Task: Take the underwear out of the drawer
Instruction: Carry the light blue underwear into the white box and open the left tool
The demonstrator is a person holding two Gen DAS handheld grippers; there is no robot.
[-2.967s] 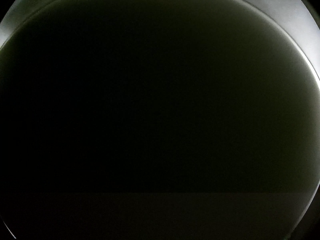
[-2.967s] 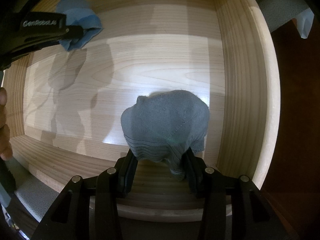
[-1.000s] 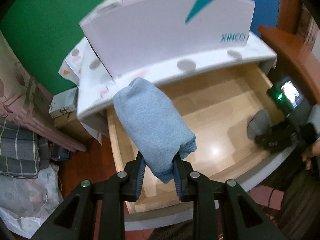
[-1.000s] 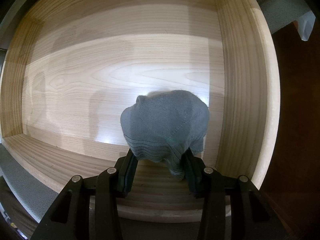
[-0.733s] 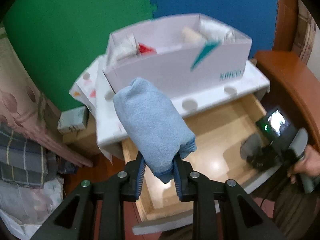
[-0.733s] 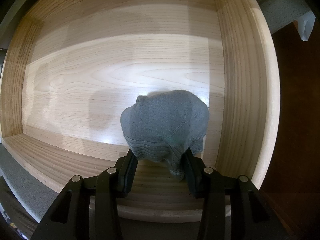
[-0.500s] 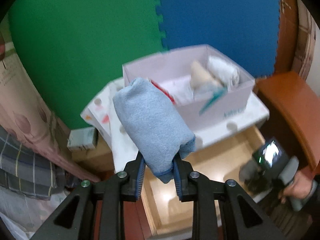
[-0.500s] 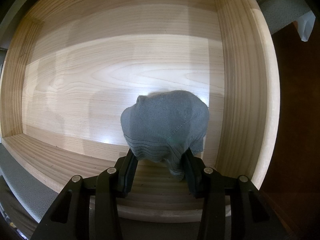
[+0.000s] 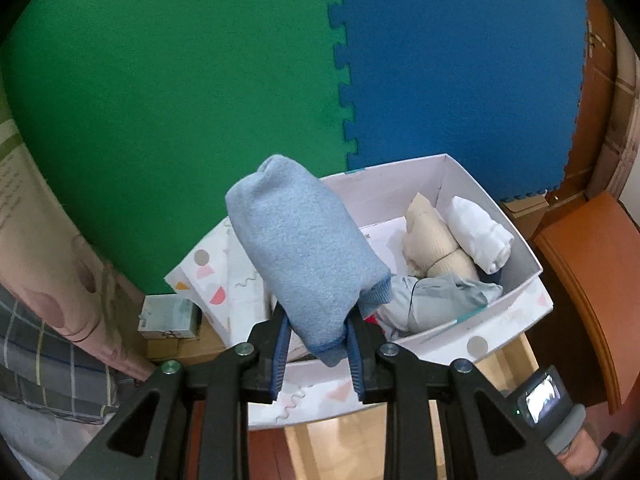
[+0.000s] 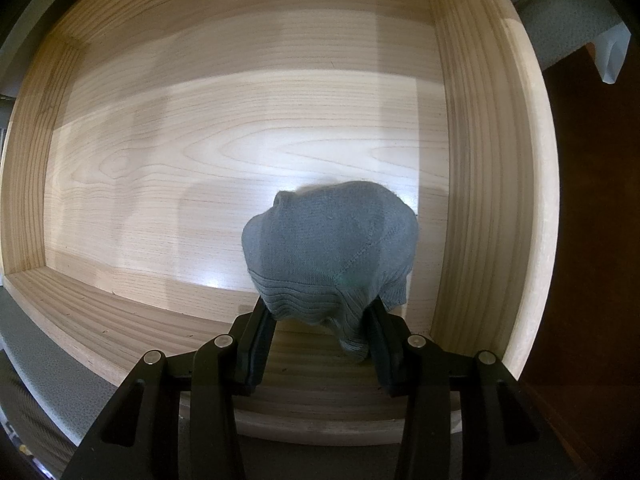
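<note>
My left gripper [image 9: 318,334] is shut on a rolled light blue underwear [image 9: 304,256], held up in the air in front of a white cardboard box [image 9: 516,300] that sits on top of the cabinet. Inside the box lie a beige roll [image 9: 434,242], a white roll [image 9: 480,232] and a pale grey piece [image 9: 436,300]. My right gripper [image 10: 318,320] points down into the open wooden drawer [image 10: 492,160] and is shut on a rolled grey-blue underwear [image 10: 332,248] near the drawer's right wall. The rest of the drawer floor [image 10: 200,160] is bare.
Green [image 9: 160,100] and blue [image 9: 460,60] foam mats cover the wall behind the box. A patterned white cloth [image 9: 224,280] covers the cabinet top. Bedding [image 9: 48,340] lies at the left, a wooden piece of furniture [image 9: 592,280] at the right. The other gripper's screen [image 9: 542,396] shows at lower right.
My left gripper has risen with the light blue roll from just above the drawer to the height of the white box, whose inside now shows. The right gripper has kept still on the grey-blue roll.
</note>
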